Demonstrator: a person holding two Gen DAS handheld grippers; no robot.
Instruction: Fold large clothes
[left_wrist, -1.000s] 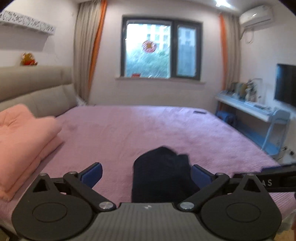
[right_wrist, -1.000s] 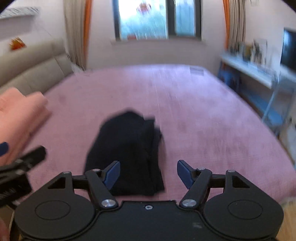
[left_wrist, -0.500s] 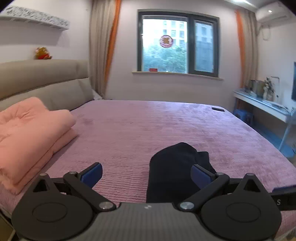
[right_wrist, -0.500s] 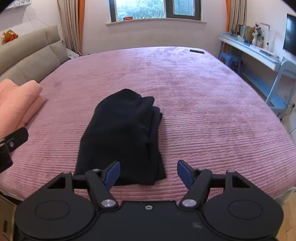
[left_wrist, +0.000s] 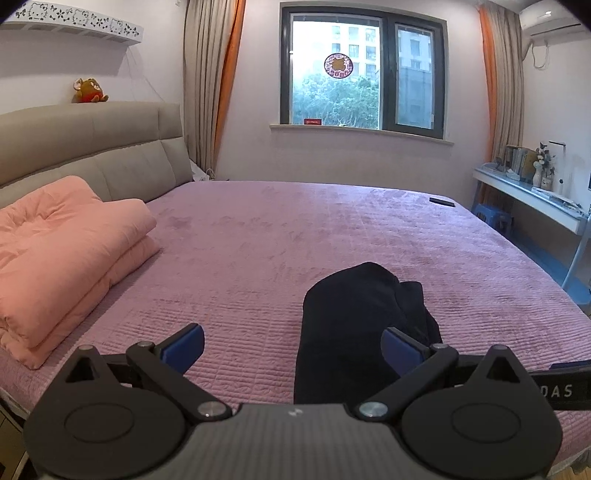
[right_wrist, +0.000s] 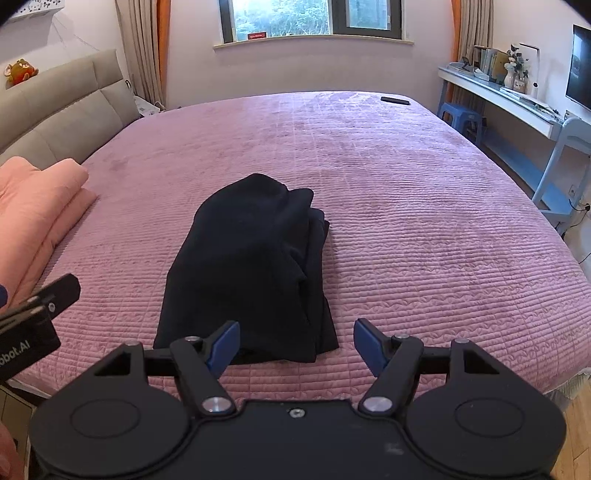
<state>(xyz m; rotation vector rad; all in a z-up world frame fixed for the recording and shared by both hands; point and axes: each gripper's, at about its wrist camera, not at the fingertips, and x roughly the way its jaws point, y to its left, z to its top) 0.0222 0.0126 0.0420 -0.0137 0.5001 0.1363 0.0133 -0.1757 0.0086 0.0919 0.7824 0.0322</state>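
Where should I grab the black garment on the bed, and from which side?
Probably the near hem of the black garment, coming in low from the bed's near edge. That end lies flat and squared off, while the far end is rounded and bunched. Both the left gripper and right gripper are open, holding nothing.

Dark folded garment (right_wrist: 255, 266) in a thick bundle, flat on the bed's near edge

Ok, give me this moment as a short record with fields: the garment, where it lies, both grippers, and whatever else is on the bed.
garment: black garment, folded into a compact bundle
place: purple bedspread, near the front edge
left gripper: open, empty
right gripper: open, empty, above the garment's near end
also on bed: pink quilt, folded; small dark object, far corner
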